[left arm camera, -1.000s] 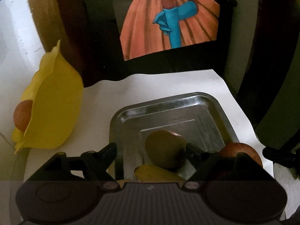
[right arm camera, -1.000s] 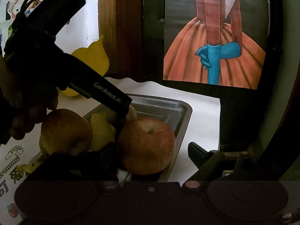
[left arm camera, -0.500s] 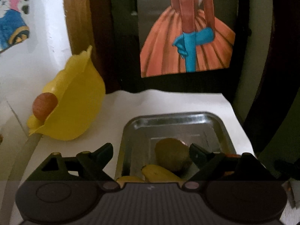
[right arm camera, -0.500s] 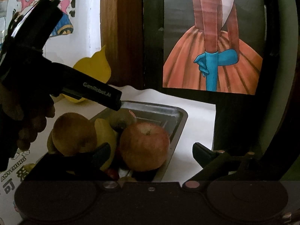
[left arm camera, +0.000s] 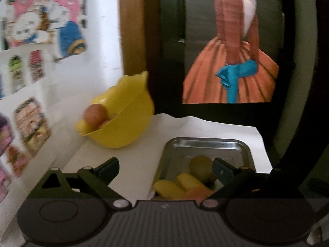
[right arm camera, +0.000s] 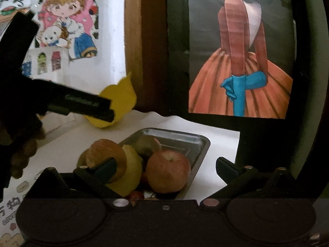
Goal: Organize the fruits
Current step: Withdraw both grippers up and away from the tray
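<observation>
Most fruit sits in the rectangular steel tray [right arm camera: 197,144] near the white table's [left arm camera: 205,127] far edge: red apple [right arm camera: 168,171], yellow pieces, green kiwi [left arm camera: 200,167]. The yellow plastic bowl [left arm camera: 127,121] at the far-left corner holds one round reddish fruit [left arm camera: 96,116]. Left gripper [left arm camera: 165,169] and right gripper [right arm camera: 164,167] both gape, empty. Judgement: sorting barely begun.

Right gripper [right arm camera: 165,166] spread wide, nothing between the fingers [right arm camera: 107,167], hanging just above the near end of a metal tray [right arm camera: 202,144]. Tray resting on white paper [right arm camera: 220,142], loaded with fruit: red apple [right arm camera: 168,171] at centre, yellow fruit [right arm camera: 131,164] beside it to the left, brownish round fruit [right arm camera: 102,152] touching that and partly hidden behind the left finger, green-brown kiwi [right arm camera: 146,147] further back. Left gripper [right arm camera: 82,103] reaching in dark from the left, held in a hand [right arm camera: 22,150], tip overlapping a yellow bowl [right arm camera: 121,94]. Cartoon stickers [right arm camera: 67,24] on the white wall; painting [right arm camera: 240,61] of an orange gown behind.
</observation>
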Motion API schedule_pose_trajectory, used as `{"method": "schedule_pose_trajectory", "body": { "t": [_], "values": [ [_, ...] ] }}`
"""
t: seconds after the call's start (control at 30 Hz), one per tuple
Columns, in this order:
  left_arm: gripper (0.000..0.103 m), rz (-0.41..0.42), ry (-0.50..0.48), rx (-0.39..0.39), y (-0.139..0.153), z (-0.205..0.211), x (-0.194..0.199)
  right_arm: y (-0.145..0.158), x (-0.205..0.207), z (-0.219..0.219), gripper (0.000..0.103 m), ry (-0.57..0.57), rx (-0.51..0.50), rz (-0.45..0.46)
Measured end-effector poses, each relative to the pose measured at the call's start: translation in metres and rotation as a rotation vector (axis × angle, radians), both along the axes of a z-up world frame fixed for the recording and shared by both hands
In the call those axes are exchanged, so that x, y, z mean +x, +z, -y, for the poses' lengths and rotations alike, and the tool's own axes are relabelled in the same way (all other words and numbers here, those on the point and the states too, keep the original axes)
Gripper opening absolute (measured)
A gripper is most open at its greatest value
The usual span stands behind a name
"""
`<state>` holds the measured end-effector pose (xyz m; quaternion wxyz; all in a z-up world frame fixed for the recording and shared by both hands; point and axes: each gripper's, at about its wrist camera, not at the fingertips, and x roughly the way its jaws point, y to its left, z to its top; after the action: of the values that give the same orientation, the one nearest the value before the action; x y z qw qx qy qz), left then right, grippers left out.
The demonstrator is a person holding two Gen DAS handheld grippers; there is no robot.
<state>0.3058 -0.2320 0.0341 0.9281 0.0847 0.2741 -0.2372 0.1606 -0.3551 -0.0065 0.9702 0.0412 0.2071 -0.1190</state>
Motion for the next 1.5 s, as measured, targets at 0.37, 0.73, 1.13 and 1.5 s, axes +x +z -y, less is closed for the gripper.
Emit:
{"method": "schedule_pose_trajectory", "body": {
  "t": [0.37, 0.73, 1.13, 1.5],
  "values": [
    [0.1, -0.028, 0.204, -0.015, 0.012, -0.037, -0.073, 0.027, -0.042, 0.005, 0.102, 0.11, -0.003, 0.037],
    [0.102, -0.041, 0.386, -0.066, 0.079, -0.071, -0.158, 0.102, -0.103, 0.0, 0.102, 0.225, 0.014, -0.012],
    [0.103, -0.168, 0.453, -0.062, 0.13, -0.115, -0.212, 0.165, -0.148, -0.021, 0.102, 0.23, 0.064, -0.107],
    [0.102, -0.217, 0.188, -0.031, 0.127, -0.163, -0.164, 0.17, -0.153, -0.094, 0.102, -0.013, 0.066, -0.172]
  ]
}}
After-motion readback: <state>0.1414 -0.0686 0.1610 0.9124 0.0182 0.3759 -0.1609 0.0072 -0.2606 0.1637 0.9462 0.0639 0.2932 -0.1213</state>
